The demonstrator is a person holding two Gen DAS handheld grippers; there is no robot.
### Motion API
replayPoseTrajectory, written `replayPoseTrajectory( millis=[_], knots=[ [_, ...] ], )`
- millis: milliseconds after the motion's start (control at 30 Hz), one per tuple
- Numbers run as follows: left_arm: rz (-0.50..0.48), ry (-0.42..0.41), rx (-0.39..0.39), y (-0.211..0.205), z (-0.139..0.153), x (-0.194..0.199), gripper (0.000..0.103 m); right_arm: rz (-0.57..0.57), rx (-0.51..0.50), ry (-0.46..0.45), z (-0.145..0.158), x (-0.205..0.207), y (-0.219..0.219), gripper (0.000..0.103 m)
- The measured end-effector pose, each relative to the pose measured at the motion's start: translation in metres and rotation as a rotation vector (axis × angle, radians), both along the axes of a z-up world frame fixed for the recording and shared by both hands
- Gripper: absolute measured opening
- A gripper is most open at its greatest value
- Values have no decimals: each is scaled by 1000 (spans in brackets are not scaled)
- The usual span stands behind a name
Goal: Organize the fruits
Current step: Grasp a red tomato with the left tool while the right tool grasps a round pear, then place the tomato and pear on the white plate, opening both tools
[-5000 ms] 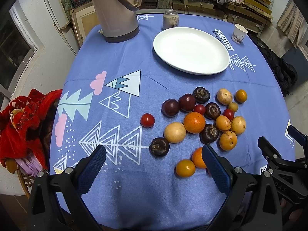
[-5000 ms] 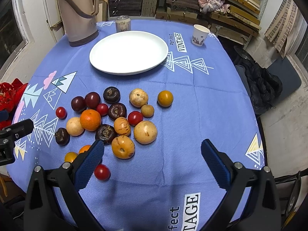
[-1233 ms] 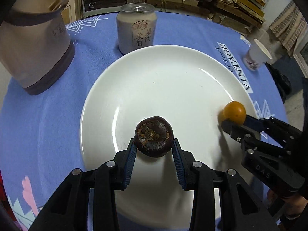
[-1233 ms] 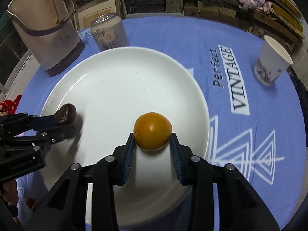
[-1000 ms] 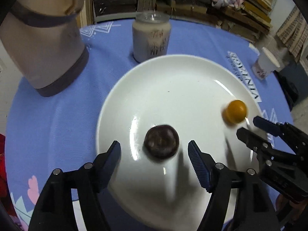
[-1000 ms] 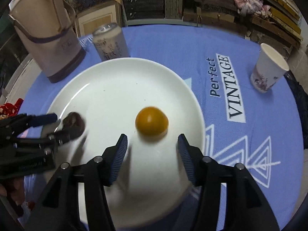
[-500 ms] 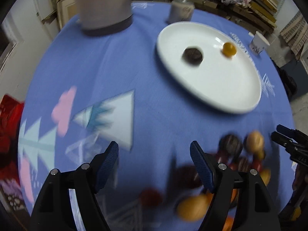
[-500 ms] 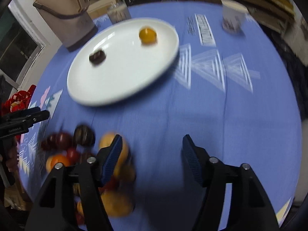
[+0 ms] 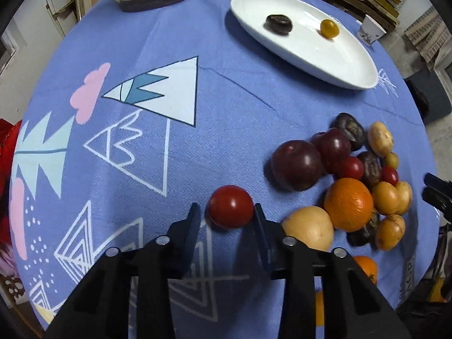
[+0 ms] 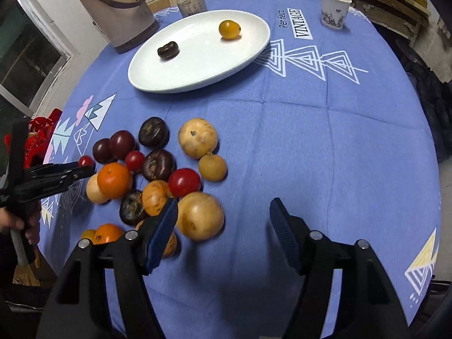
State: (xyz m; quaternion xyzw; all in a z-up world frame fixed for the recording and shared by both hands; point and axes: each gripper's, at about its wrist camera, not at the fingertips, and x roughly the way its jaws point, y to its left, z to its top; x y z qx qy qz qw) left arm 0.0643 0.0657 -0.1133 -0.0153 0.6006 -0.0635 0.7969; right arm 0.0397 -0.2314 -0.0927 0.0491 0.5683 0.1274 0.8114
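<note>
Down low in the left wrist view, left claw (image 9: 227, 216) set narrow around a red cherry tomato (image 9: 230, 206), fingers flanking it on both sides, right finger about touching, a sliver of gap at the left one; tomato resting on the blue patterned surface (image 9: 141, 147). Just right of it, the fruit pile: pale yellow round fruit (image 9: 308, 227), big orange (image 9: 348, 204), dark red plum (image 9: 296, 164), more small red, yellow and dark brown fruits crowded behind. At the far right edge, only the black tip of the right claw (image 9: 436, 190) poking in, state not readable from here.

Over in the right wrist view, right claw (image 10: 223, 224) spread wide, holding nothing, left finger right against a large pale yellow fruit (image 10: 200, 216), right finger over bare cloth. Same pile seen from the other side, with a red tomato (image 10: 184, 182) and an orange (image 10: 114, 180) among the dark fruits. Left claw visible at the left edge, tips at the little tomato, a hand (image 10: 19, 220) gripping its handle.

Farther back, white plate (image 10: 180, 82) carrying two pieces well apart: a dark brown fruit (image 10: 168, 50) and a small yellow-orange fruit (image 10: 230, 29). Beyond the plate, a drink can (image 10: 191, 2), a beige thermos jug (image 10: 115, 8), and a paper cup (image 10: 334, 9) off right beside the "Perfect VINTAGE" print. Only the right view showing the jug's upper body; left view cropping it to the base.
</note>
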Motion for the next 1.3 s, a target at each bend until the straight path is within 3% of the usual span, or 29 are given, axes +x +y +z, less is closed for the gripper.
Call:
replayPoseTrajectory(
  millis=[33,200,367,467,633,667,700,1100,1300],
  knots=[
    [-4,-10,8,0,1,0,31,-3,-1,0,0,-2,0,66],
    [0,-13,2,2,6,-7,30,3,-19,9,-6,-11,3,66],
    [1,3,-13,1,5,-13,30,80,-70,23,-21,-17,21,66],
    [8,7,-19,3,2,-15,30,80,-81,25,-30,-12,26,58],
    [9,1,-17,4,2,-16,30,90,-60,34,-44,3,35,53],
    [10,0,-14,3,2,-16,30,97,-55,48,-46,7,36,45],
    [10,-2,-7,2,2,-16,30,104,-64,48,-45,8,38,45],
    [10,-83,-28,-6,44,-8,30,38,11,-25,4,21,1,45],
    [-40,-132,-49,-27,68,25,30,5,71,-104,32,61,-8,45]
  ],
)
